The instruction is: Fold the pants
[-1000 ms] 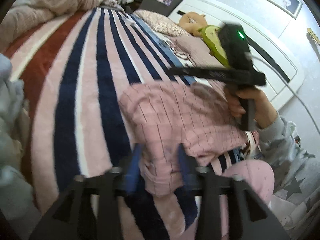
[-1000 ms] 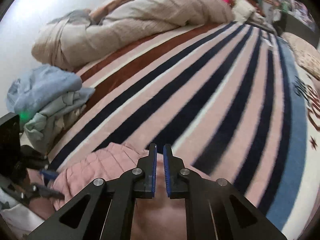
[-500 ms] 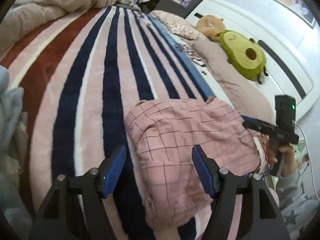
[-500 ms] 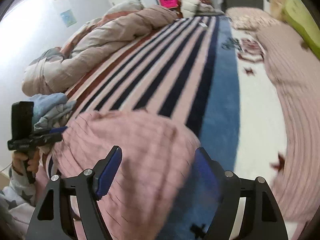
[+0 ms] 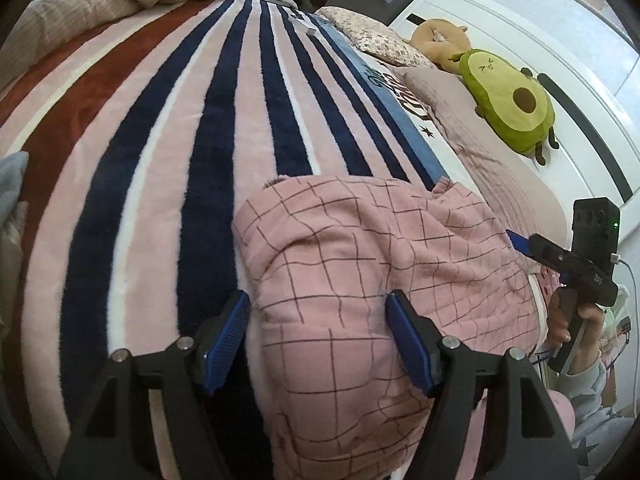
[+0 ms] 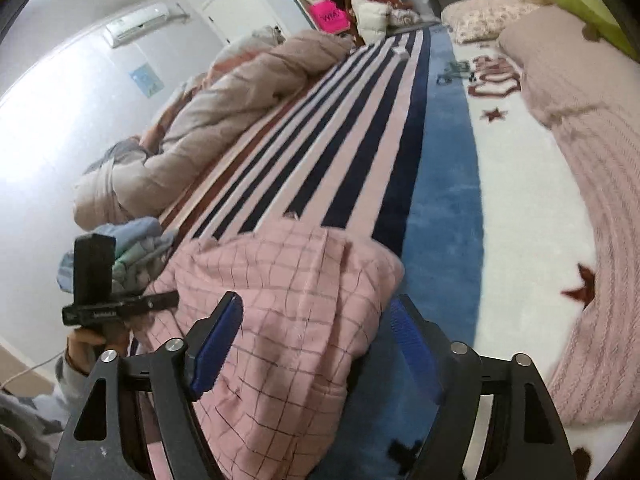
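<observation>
pink checked pants [image 5: 360,280] lying bunched in a loose heap on the striped blanket [image 5: 160,160] of the bed, near its front edge. left gripper [image 5: 316,340] poised over the near end of the heap, jaws apart and opening, cloth between the blue pads [image 5: 228,336] but not pressed by them. right gripper [image 6: 316,344] at the opposite end, jaws wide and opening, cloth under its left pad, none clamped. avocado plush [image 5: 508,100] by the white headboard [image 5: 500,28]. rumpled duvet [image 6: 224,120] and folded blue clothes [image 6: 132,240] along the far side.
</observation>
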`<action>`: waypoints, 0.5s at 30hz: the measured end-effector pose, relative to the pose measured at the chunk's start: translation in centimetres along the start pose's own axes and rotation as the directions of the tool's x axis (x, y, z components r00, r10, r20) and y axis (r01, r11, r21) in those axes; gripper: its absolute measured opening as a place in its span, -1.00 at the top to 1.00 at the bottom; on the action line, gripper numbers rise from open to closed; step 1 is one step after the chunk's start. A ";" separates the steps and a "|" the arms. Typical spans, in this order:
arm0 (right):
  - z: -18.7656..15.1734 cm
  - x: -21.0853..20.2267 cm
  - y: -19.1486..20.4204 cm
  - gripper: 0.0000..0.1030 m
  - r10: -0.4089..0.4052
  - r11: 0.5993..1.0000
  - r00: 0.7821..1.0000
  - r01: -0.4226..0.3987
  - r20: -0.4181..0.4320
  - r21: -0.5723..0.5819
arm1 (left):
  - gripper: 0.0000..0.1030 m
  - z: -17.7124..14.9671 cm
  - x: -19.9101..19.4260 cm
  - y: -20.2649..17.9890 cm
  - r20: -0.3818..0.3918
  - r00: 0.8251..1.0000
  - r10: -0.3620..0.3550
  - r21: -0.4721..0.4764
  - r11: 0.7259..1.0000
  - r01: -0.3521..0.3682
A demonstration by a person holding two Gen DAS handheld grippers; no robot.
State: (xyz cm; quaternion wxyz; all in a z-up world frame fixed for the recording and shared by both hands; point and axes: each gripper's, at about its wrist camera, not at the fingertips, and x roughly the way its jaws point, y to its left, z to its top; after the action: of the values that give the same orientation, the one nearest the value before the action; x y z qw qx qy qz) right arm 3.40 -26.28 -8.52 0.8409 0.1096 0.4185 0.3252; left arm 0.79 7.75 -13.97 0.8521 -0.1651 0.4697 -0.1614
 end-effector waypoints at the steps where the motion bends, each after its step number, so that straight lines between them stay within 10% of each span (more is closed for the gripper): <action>1: 0.0 0.1 0.2 -0.63 0.000 1.000 1.000 0.000 -0.003 -0.011 | -0.33 -0.1 0.1 0.1 0.004 1.000 0.000 -0.003 1.000 0.000; 15: -2.6 3.9 0.1 -0.76 -0.032 0.999 0.990 0.031 -0.137 -0.011 | -0.48 -1.1 0.8 -0.6 0.083 0.995 0.060 0.014 0.998 -0.061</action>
State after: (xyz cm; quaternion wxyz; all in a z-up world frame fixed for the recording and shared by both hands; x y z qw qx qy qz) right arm 3.07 -23.91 -12.54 0.8157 0.0765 0.4754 0.3206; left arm 0.17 6.67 -14.87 0.8766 -0.1503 0.4375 -0.1325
